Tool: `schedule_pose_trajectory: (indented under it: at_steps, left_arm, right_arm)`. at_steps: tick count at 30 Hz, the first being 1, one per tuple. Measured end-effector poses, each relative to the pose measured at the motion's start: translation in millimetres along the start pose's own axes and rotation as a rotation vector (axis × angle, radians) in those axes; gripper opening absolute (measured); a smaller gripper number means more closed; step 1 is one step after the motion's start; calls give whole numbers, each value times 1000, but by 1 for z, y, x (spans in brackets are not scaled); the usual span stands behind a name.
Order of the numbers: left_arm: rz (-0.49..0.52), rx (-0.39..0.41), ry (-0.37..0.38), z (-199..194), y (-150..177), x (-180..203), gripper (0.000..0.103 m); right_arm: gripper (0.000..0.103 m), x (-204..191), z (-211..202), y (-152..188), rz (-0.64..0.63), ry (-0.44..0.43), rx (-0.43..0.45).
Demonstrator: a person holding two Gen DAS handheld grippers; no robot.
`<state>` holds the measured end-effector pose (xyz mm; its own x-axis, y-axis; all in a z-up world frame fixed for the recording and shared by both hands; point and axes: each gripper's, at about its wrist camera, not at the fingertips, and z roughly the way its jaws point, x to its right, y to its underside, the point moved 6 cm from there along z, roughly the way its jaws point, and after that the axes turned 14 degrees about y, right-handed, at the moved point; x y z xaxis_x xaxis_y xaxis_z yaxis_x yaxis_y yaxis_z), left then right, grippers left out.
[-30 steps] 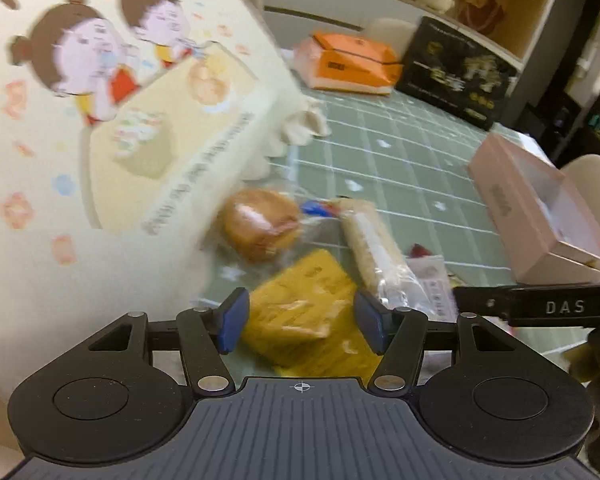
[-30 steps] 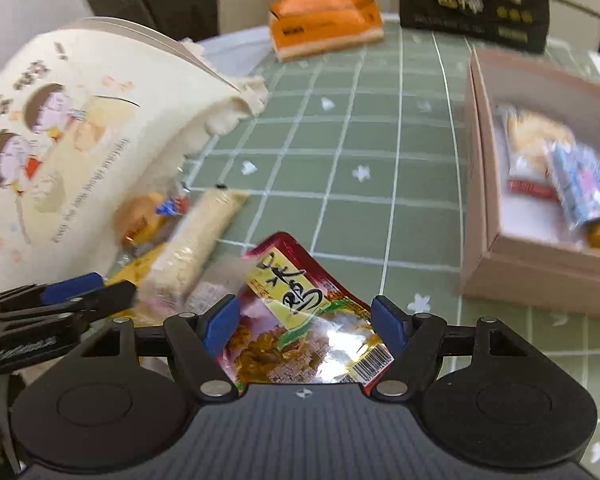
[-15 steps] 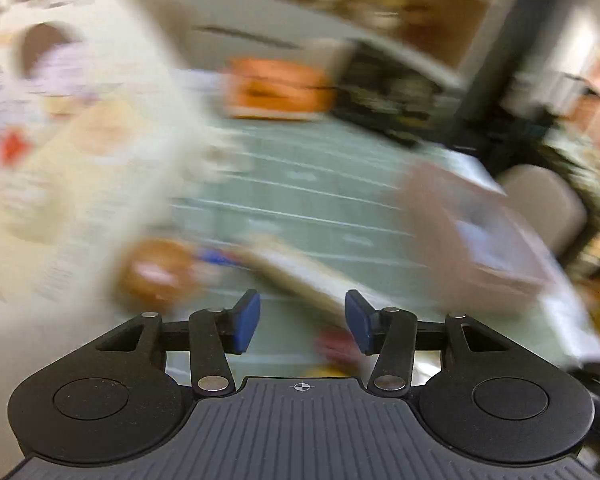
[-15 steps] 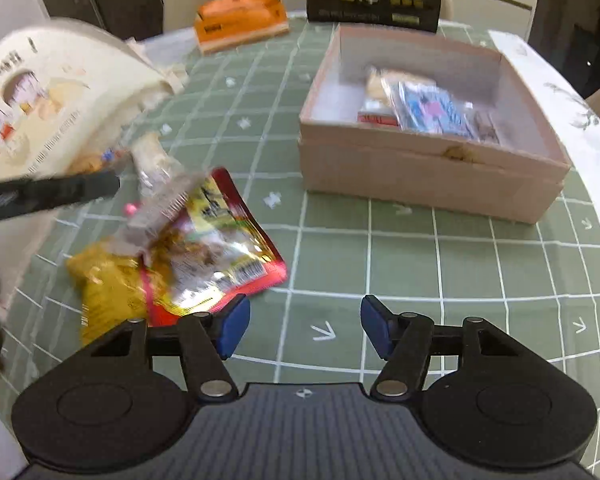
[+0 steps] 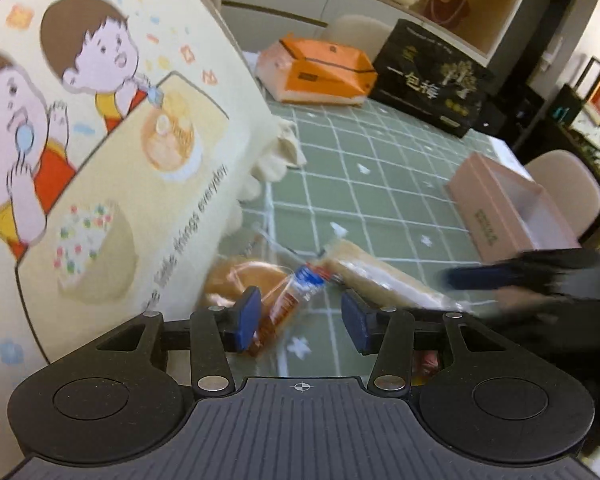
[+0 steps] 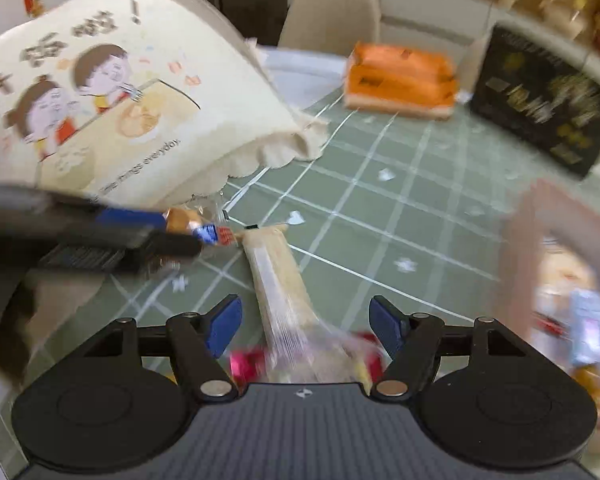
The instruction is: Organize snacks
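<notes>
Right now both grippers hover over the loose snacks beside the bag (image 5: 100,152) on the counter (image 5: 380,184). The left gripper (image 5: 300,322) has just narrowed over the bun (image 5: 240,280), gripping nothing; the right gripper (image 6: 306,330), fingers apart, straddles the long bar (image 6: 276,272) unpinched. Next probably: close, then carry to the box (image 5: 496,220).
</notes>
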<state>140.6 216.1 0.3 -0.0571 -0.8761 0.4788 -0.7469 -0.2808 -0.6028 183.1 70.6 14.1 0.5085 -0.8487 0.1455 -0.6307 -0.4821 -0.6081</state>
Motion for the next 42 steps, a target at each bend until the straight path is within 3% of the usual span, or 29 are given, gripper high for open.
schedule_pose_trajectory:
  at_steps: [1, 2, 5, 11, 13, 15, 16, 18, 21, 24, 28, 32, 33, 40, 42]
  left_arm:
    - [-14, 3, 10, -1, 0, -1, 51]
    - [-22, 9, 5, -3, 1, -2, 51]
    - [19, 62, -89, -5, -1, -5, 48]
    - [64, 103, -171, 11, -13, -8, 46]
    - [60, 87, -134, 17, -12, -3, 46]
    - [9, 26, -33, 29, -5, 3, 46]
    - [-18, -4, 13, 34, 1, 6, 47]
    - [20, -12, 68, 36, 12, 21, 46]
    - [30, -75, 156, 37, 22, 42, 48]
    - [91, -38, 218, 29, 11, 63, 48]
    - [293, -79, 197, 42, -16, 90, 48]
    - [374, -230, 170, 80, -30, 85, 48]
    - [392, -270, 161, 88, -30, 81, 48]
    - [582, -466, 217, 85, 12, 97, 51]
    - [678, -479, 176, 85, 22, 107, 51]
  right_arm:
    - [45, -2, 12, -1, 8, -26, -37]
    - [34, -2, 20, -1, 25, -65, -78]
    - [29, 5, 8, 4, 97, -135, -103]
    - [29, 64, -63, 53, 222, -65, -73]
    - [29, 88, -84, 75, 260, 3, -63]
    - [29, 108, -99, 100, 284, 76, -59]
    - [24, 116, -104, 110, 296, 100, -67]
    - [18, 131, -114, 133, 328, 132, -78]
    - [18, 143, -123, 158, 369, 159, -88]
    - [18, 145, -126, 173, 407, 152, -97]
    - [21, 131, -125, 180, 426, 129, -96]
    - [45, 118, -129, 177, 385, 120, -92]
    - [47, 116, -132, 176, 366, 128, -85]
    - [58, 141, -160, 197, 375, 193, -65]
    - [59, 150, -163, 208, 400, 215, -77]
